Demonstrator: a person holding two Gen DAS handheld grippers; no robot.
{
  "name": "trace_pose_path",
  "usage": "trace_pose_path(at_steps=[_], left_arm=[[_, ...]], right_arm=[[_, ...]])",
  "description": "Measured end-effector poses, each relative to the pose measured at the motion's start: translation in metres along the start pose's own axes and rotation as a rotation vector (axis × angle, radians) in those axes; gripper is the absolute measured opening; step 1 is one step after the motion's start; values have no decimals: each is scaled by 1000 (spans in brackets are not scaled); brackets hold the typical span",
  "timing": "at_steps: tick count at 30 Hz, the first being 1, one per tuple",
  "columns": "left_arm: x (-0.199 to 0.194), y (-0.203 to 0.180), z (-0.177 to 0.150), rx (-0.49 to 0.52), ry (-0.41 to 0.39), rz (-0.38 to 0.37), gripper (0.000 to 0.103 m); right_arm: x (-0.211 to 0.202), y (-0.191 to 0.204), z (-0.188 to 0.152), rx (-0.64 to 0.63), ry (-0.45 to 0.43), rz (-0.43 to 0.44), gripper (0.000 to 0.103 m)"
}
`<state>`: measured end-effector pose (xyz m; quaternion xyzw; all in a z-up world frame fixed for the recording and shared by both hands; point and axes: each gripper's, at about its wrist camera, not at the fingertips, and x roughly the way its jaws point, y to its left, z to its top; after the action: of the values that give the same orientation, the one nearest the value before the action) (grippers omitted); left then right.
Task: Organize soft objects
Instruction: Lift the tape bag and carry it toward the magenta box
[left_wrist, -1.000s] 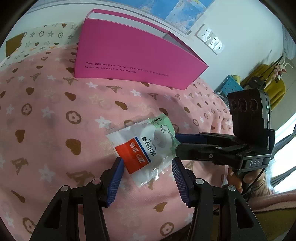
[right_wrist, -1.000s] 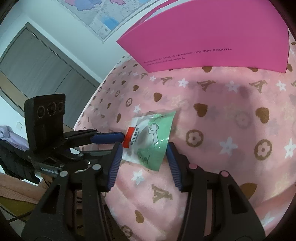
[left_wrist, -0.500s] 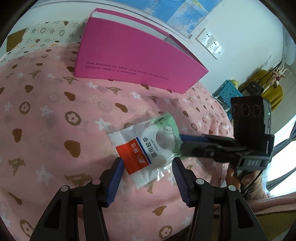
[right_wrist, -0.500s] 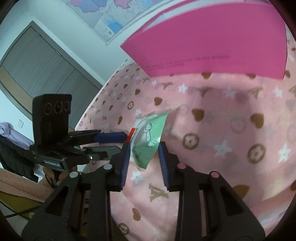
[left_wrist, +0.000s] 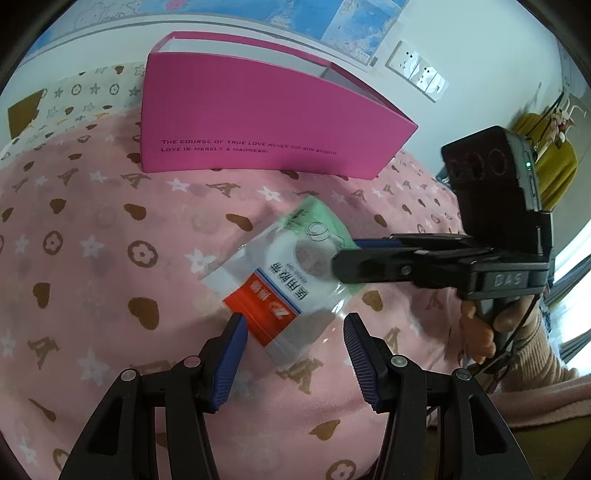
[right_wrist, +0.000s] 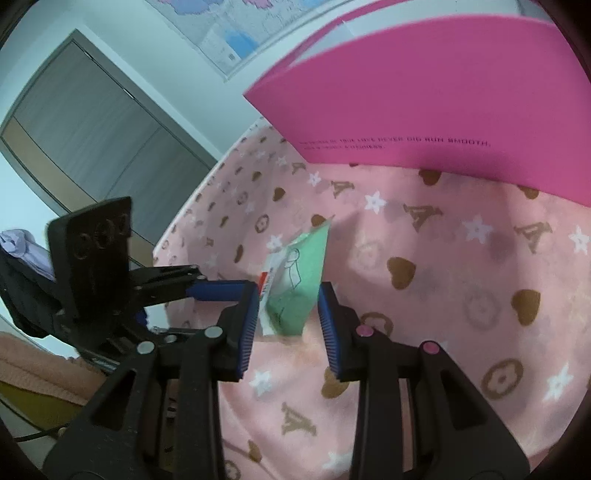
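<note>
A soft plastic packet (left_wrist: 291, 280), white with a red and blue label and a green end, is held by its green end in my right gripper (left_wrist: 343, 258), which is shut on it. In the right wrist view the packet (right_wrist: 295, 284) stands tilted up between the blue pads, lifted off the pink blanket (right_wrist: 443, 295). My left gripper (left_wrist: 293, 350) is open, its pads either side of the packet's red corner, not touching it. It also shows in the right wrist view (right_wrist: 207, 291) at the left.
A pink open box (left_wrist: 258, 125) stands upright at the back of the blanket (left_wrist: 92, 258); it also shows in the right wrist view (right_wrist: 443, 99). The blanket drops off at the right edge. A wall with sockets (left_wrist: 417, 74) is behind.
My right gripper closed on the packet's green end and raised it off the blanket, tilting it up. My left gripper stayed open near the red corner.
</note>
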<state>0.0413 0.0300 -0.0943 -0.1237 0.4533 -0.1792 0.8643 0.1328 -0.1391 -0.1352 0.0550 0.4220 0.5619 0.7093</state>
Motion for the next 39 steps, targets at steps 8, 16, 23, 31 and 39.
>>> trace_pose_path(at_steps=[8, 16, 23, 31, 39], left_arm=[[0, 7, 2, -43, -11, -56, 59], [7, 8, 12, -79, 6, -147, 67], [1, -4, 22, -66, -22, -227, 65], [-11, -20, 37, -4, -60, -164, 36], [-15, -33, 45, 49, -69, -135, 36]], right_arm=[[-17, 1, -10, 24, -65, -2, 17], [-36, -11, -21, 136, -159, 132, 13], [-51, -8, -23, 144, -207, 174, 13], [-66, 11, -21, 25, -223, -1, 15], [-75, 13, -23, -5, -244, -57, 19]])
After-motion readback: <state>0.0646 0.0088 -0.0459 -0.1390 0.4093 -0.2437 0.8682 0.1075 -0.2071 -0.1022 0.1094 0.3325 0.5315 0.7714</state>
